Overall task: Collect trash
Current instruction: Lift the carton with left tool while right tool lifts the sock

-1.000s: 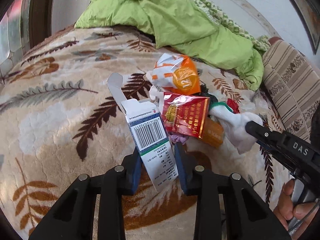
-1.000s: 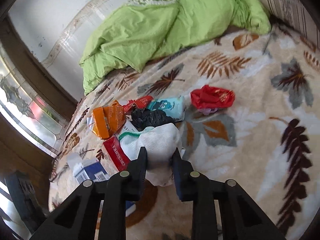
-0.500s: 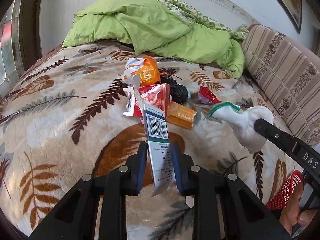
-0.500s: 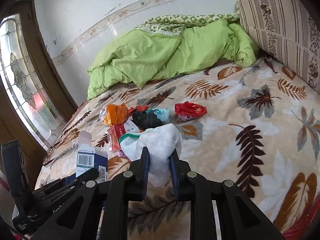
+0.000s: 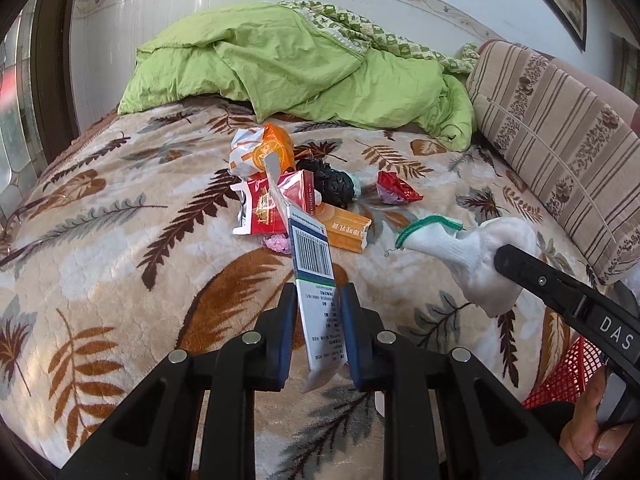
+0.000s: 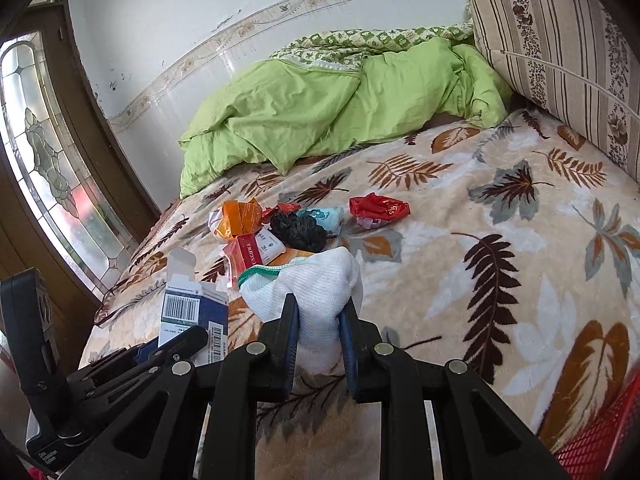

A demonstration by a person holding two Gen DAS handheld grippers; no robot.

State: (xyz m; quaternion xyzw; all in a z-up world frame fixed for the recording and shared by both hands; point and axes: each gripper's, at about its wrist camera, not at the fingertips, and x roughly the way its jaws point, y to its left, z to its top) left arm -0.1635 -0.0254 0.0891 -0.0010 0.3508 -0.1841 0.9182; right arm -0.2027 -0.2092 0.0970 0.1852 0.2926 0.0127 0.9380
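Observation:
My left gripper [image 5: 318, 300] holds a blue-and-white barcode box [image 5: 312, 252] with an open flap; its jaws are closing, pads pressing the flattened carton. In the right wrist view this box [image 6: 182, 312] shows at lower left. My right gripper [image 6: 318, 312] is shut on a white sock with a green cuff [image 6: 312, 280], lifted off the bed; the sock [image 5: 472, 256] also hangs at the right of the left wrist view. On the leaf-patterned blanket [image 5: 120, 240] lie an orange wrapper [image 5: 264, 152], a red pack [image 5: 280, 204], a black bag [image 5: 332, 184], an orange box [image 5: 344, 228] and a red wrapper [image 5: 394, 192].
A green quilt [image 5: 300, 72] is heaped at the bed's far end. A striped cushion [image 5: 560, 140] lines the right side and a glazed window [image 6: 48, 152] the left. A red mesh basket [image 5: 560, 376] sits low at the right, by a person's hand [image 5: 588, 436].
Both grippers have drawn back and up from the trash pile, carrying the box and the sock. The box is squeezed narrower between the left jaws. The red basket has come into view.

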